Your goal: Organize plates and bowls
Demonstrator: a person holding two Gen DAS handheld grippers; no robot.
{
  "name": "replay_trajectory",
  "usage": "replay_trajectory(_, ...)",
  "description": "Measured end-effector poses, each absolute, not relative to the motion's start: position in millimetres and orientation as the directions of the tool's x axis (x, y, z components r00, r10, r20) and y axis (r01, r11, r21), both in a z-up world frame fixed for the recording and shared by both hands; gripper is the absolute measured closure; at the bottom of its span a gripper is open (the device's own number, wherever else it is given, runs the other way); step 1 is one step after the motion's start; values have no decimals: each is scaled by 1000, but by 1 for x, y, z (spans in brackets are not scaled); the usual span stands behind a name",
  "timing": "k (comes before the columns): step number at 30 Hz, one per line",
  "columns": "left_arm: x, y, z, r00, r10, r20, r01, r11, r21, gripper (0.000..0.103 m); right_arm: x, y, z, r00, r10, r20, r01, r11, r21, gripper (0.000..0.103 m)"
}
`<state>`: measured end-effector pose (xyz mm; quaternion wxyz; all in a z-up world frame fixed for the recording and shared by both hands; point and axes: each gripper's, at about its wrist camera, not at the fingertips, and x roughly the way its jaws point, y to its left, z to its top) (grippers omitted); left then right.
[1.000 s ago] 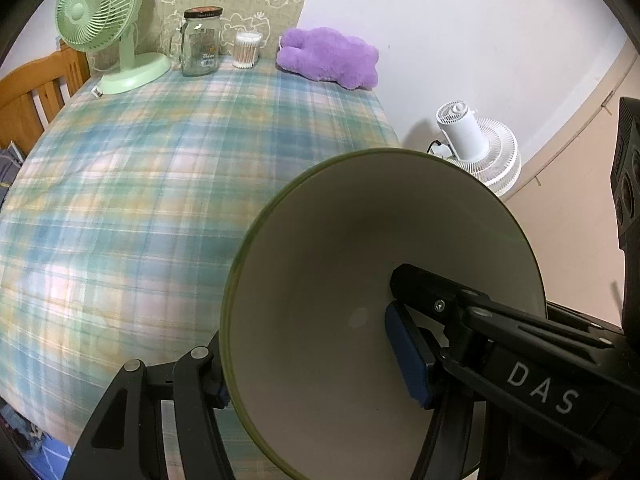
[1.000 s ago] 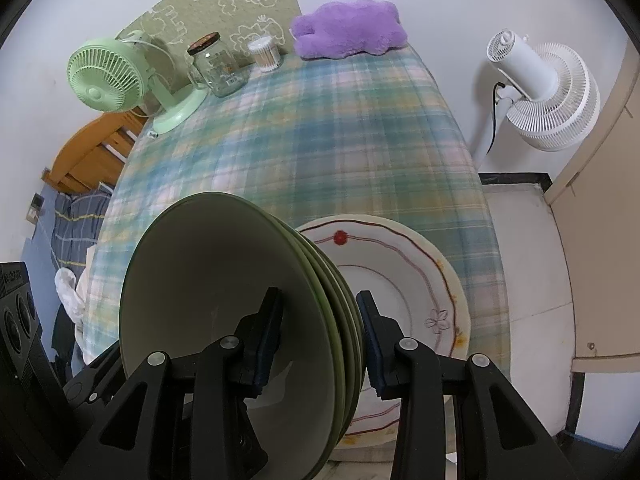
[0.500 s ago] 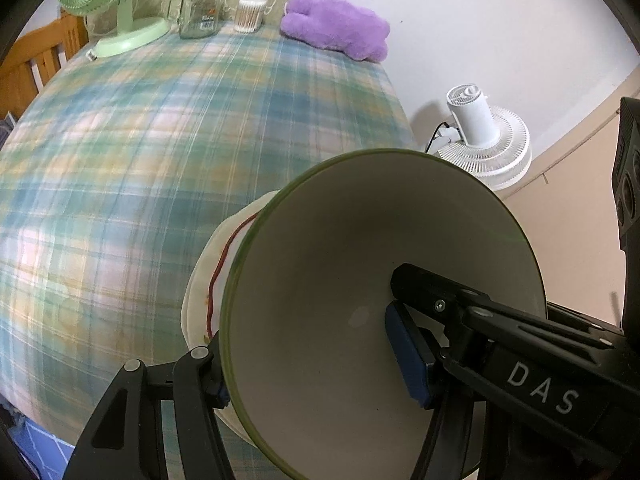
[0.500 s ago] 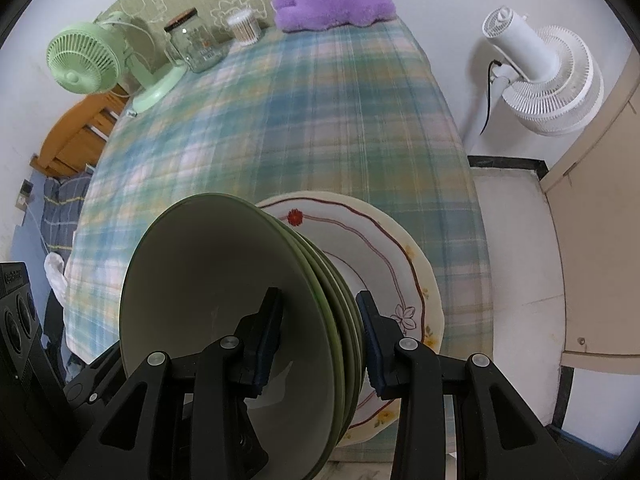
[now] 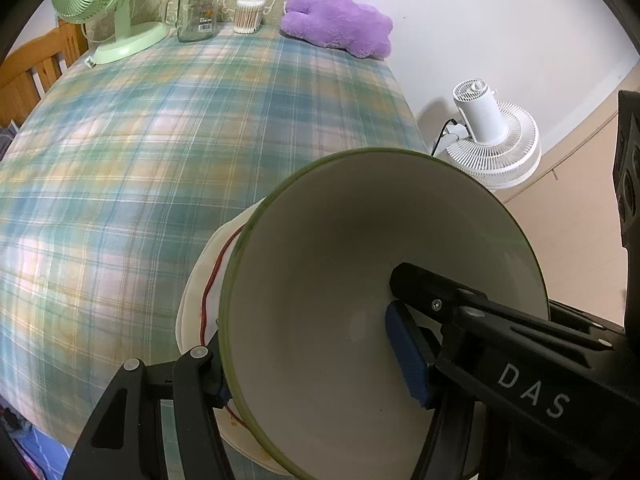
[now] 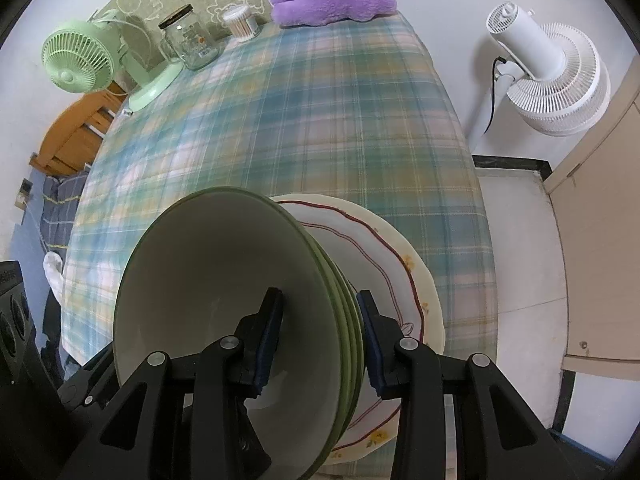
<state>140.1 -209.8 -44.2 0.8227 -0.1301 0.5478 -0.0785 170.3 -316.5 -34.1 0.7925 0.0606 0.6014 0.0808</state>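
Near: left gripper (image 5: 316, 356) and right gripper (image 6: 320, 336) each clamp the nested green bowls (image 6: 224, 300) by a rim | change: stack lowered, patterned plate (image 6: 400, 272) now directly beneath | beyond: plaid tablecloth (image 6: 288, 120) | meaning: bowls nearly set down on plate.

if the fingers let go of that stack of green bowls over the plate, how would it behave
The stack of green bowls looks rigid and glazed, so probably slippery and breakable. Several nested rims suggest it is fairly heavy. Held tilted above the plate, it could clatter or slide apart.
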Motion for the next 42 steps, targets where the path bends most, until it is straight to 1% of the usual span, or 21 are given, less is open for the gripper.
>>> replay_trajectory(3, 139, -211, -44, 400, -262, -878, -7, 957, -289, 36, 169, -318, -34, 274, 212, -938, -62, 977, 203, 61)
replay_trajectory(4, 139, -212, -43, 412, -244, -878, 2, 964, -267, 35, 168, -320, -34, 284, 218, -934, -68, 976, 207, 61)
replay_trajectory(6, 138, -213, -42, 427, -215, -878, 9, 972, -233, 31, 165, -321, -34, 296, 223, -929, -66, 975, 213, 58)
replay_trajectory(8, 137, -211, -44, 427, -202, -882, -5, 974, -225, 28, 162, -324, -34, 311, 210, -927, -57, 978, 202, 46)
replay_trajectory(10, 136, -209, -44, 427, -187, -885, -21, 976, -216, 27, 159, -326, -32, 326, 201, -924, -47, 979, 196, 37)
replay_trajectory(11, 136, -208, -44, 426, -179, -887, -26, 978, -209, 25, 158, -328, -31, 332, 199, -922, -40, 980, 197, 34)
replay_trajectory(13, 134, -205, -42, 419, -159, -894, -36, 981, -192, 25, 155, -330, -29, 340, 193, -920, -35, 981, 192, 34)
replay_trajectory(16, 128, -201, -33, 425, -161, -891, -33, 981, -193, 25, 151, -331, -21, 347, 186, -919, -35, 982, 186, 34)
replay_trajectory(22, 120, -198, -8, 505, -170, -846, 47, 984, -169, 24, 135, -329, 5, 438, 119, -891, 5, 991, 135, 34)
replay_trajectory(28, 105, -178, 20, 579, -174, -796, 134, 984, -117, 23, 115, -308, 31, 514, 50, -856, 59, 994, 93, 34)
replay_trajectory(31, 98, -160, 27, 600, -163, -783, 161, 984, -82, 21, 104, -292, 40, 544, 8, -839, 88, 994, 67, 34)
replay_trajectory(34, 89, -135, 32, 621, -170, -765, 168, 982, -82, 18, 90, -268, 45, 576, -14, -817, 103, 993, 56, 34)
replay_trajectory(42, 66, -65, 27, 657, -178, -733, 195, 979, -63, 12, 63, -203, 39, 642, -50, -765, 132, 990, 46, 34)
